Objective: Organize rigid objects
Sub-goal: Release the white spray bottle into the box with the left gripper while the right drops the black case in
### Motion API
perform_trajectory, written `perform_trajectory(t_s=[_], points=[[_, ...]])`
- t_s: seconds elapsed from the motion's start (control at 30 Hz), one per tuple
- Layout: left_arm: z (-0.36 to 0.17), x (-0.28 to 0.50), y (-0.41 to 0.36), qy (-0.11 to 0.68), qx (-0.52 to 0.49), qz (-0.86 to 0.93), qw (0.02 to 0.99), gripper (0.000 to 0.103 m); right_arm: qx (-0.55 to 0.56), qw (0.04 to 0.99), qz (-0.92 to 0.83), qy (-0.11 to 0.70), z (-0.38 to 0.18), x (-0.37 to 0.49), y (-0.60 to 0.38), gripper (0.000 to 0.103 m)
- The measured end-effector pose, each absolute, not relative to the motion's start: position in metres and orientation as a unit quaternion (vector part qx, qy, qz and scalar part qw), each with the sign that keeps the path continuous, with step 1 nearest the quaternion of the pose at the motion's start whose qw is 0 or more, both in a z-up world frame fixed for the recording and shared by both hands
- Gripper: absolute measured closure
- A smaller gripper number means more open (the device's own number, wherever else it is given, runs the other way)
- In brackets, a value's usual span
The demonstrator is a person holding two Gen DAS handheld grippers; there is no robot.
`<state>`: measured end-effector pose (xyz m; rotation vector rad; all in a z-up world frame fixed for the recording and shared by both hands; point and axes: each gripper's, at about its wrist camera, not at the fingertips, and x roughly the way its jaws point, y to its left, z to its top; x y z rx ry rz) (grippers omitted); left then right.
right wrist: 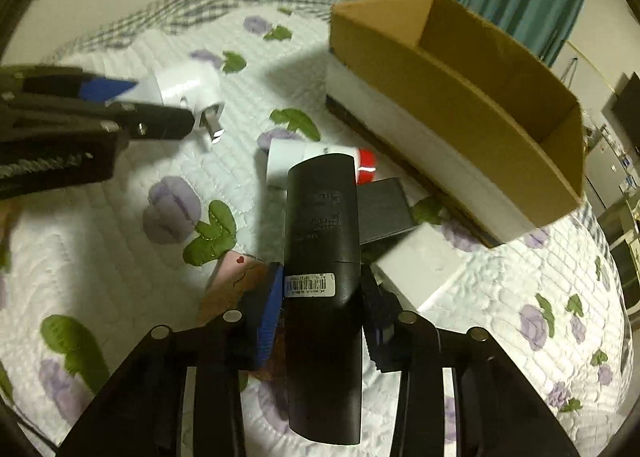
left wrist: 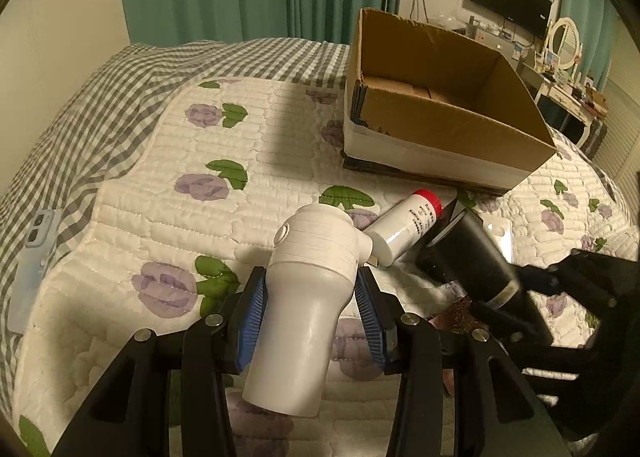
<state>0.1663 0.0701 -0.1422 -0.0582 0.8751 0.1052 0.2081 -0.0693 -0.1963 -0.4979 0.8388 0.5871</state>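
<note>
Left tool (left wrist: 310, 297) angled down, blue pads clamped on something white, right tool (right wrist: 320, 297) at its three o'clock, angled down, jaws gripping something black

A white plastic plug adapter (left wrist: 308, 297) with metal prongs, wide-barrelled at one end and ribbed at the other, is held clear of a floral quilted bedspread, clamped at its waist. Just beyond it a white cylindrical bottle with a red cap (left wrist: 404, 229) lies on its side on the quilt, cap toward an open brown cardboard box (left wrist: 448, 97) with a white band along its lower wall. A long black plastic remote-like bar (right wrist: 322, 257), barcode sticker facing up, is gripped near its middle and tilts over the bottle. Beside it lie a small dark flat block (right wrist: 384, 209) and a white rectangular box (right wrist: 424, 265).
</note>
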Motion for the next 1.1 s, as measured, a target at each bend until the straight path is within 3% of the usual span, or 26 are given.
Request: perform_trajectory(t_s=[0.53,0.87,1.1], points=[[-0.067,0.168,0.034,0.365,-0.027,0.004,0.931,0.058,-0.127,0.905,0.260,0.312,-0.081,0.209,-0.124,0.067],[-0.008,0.246,0.029,0.312,-0.029,-0.017,0.949,0.058,-0.103,0.932,0.222,0.267,-0.007,0.279,-0.141,0.067],[-0.021,0.315,0.016,0.319,-0.004,-0.021,0.948,0.058,-0.098,0.935,0.209,0.270,-0.012,0.337,-0.140,0.067]])
